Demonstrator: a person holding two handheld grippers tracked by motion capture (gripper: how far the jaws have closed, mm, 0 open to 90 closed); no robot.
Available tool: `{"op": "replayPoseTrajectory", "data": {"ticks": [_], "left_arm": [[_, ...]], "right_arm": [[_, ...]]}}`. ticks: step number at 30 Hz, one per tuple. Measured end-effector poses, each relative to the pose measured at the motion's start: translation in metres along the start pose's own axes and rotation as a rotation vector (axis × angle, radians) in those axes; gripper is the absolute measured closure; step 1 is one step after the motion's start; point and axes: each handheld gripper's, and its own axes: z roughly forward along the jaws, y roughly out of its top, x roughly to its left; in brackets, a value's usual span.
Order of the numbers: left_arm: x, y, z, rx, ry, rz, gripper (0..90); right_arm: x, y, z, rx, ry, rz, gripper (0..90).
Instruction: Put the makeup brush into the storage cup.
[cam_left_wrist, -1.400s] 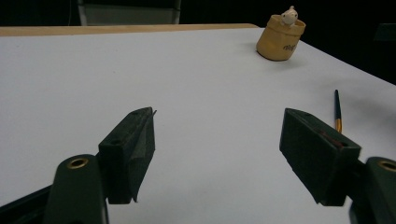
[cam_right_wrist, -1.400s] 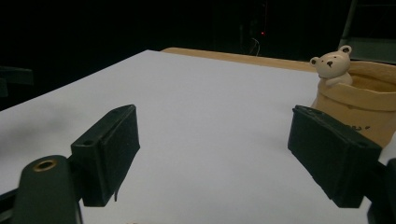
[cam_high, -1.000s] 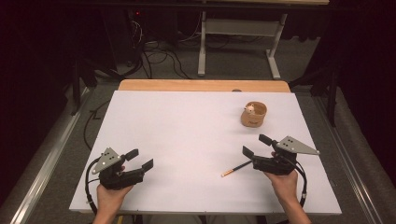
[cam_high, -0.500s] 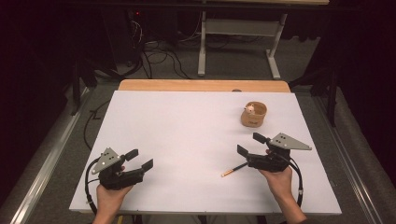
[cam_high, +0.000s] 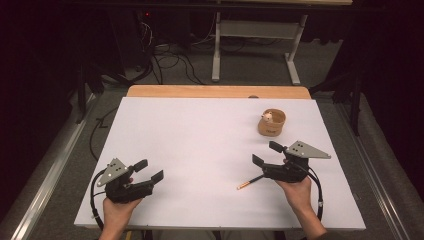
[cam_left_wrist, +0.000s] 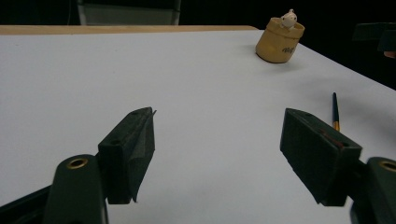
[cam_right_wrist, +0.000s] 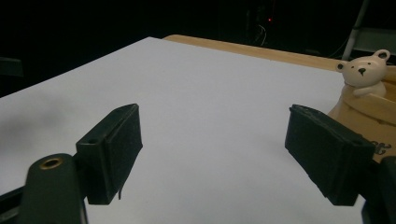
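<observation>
- The brush lies flat on the white table, near the front edge and right of centre.
- Its long axis runs on a diagonal in the high view: the orange tip points toward the front and left, the dark end runs back and right under the right gripper.
- The right gripper hovers just beside and over that dark end, jaws wide apart and gripping nothing; its own view looks out over bare table toward the cup, so the brush seems to sit below and behind the jaw line.
- The left gripper rests low at the front left, well apart from the brush, jaws open and empty.
- In the left gripper view the brush lies past the right-hand jaw, pointing away toward the cup.
- The right hand is clearly nearer, so I judge the pick-up falls to it.
- The move likely needs the right gripper to tip down and draw back a little, so the jaws straddle the shaft across its length instead of along it.
- The tan cup with a small bear figure in it stands upright farther back on the right, apart from both grippers, and looks like the place the brush is meant for.
</observation>
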Motion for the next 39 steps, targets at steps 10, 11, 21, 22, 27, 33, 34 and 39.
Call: {"op": "replayPoseTrajectory", "data": {"ticks": [10, 11, 21, 22, 27, 33, 34, 39], "left_arm": [[0.0002, 0.0, -0.0006, -0.004, 0.001, -0.004, 26.8], [0.0002, 0.0, -0.0006, -0.004, 0.001, -0.004, 26.8], [0.0001, 0.0001, -0.0012, -0.007, 0.002, -0.005, 26.9], [0.0002, 0.0, -0.0012, -0.007, 0.002, -0.005, 26.9], [0.0008, 0.0, -0.002, -0.009, 0.005, -0.006, 26.9], [0.0005, 0.0, -0.0014, -0.007, 0.005, -0.004, 26.9], [0.0006, -0.0001, -0.0016, -0.008, 0.005, -0.005, 26.9], [0.0004, 0.0, -0.0015, -0.007, 0.005, -0.004, 26.8]], "right_arm": [[-0.0023, 0.0024, -0.0049, 0.007, 0.01, 0.006, 20.7], [-0.0023, 0.0024, -0.0049, 0.007, 0.01, 0.006, 20.7], [-0.0043, 0.0024, -0.0064, 0.018, 0.006, 0.023, 20.8], [-0.0046, 0.0025, -0.0066, 0.02, 0.006, 0.028, 20.8], [-0.007, 0.0034, -0.0079, 0.048, 0.015, 0.046, 20.5], [-0.0086, 0.0066, -0.0092, 0.102, 0.009, 0.031, 23.2], [-0.0088, 0.0072, -0.0094, 0.111, 0.007, 0.029, 23.6], [-0.0092, 0.0092, -0.0097, 0.143, 0.006, 0.019, 23.9]]}}
